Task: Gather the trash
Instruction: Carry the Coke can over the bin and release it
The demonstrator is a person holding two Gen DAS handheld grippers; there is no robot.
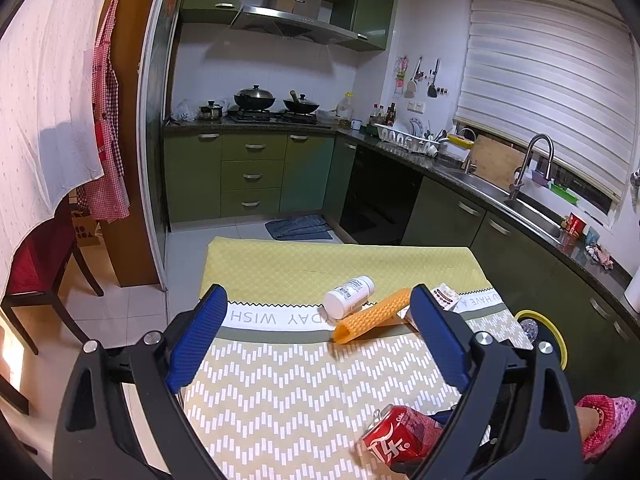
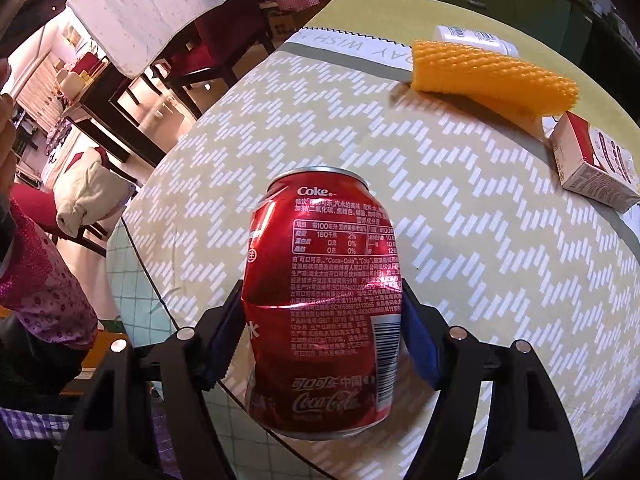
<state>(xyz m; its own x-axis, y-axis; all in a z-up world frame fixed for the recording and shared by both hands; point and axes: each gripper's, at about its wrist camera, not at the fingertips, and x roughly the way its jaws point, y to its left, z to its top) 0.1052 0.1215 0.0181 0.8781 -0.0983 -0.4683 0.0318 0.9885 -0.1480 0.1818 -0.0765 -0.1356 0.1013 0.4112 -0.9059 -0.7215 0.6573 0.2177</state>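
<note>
The dented red aluminium cola can (image 2: pixel 320 304), low in the frame, was pinched between the right gripper (image 2: pixel 320 332) fingers for binning, while the left gripper (image 1: pixel 316 328) fingers were held spread.

1. A table (image 1: pixel 256 264) fills the lower middle of the left wrist view, covered by a yellow and green patterned cloth (image 1: pixel 288 392).
2. At centre right of that view lie a white bottle (image 1: pixel 347 296) on its side, an orange foam sleeve (image 1: pixel 374 315) and a small carton (image 1: pixel 447 295).
3. The red can (image 2: pixel 322 300), lower centre of the right wrist view, is dented; whether it rests on the cloth cannot be told.
</note>
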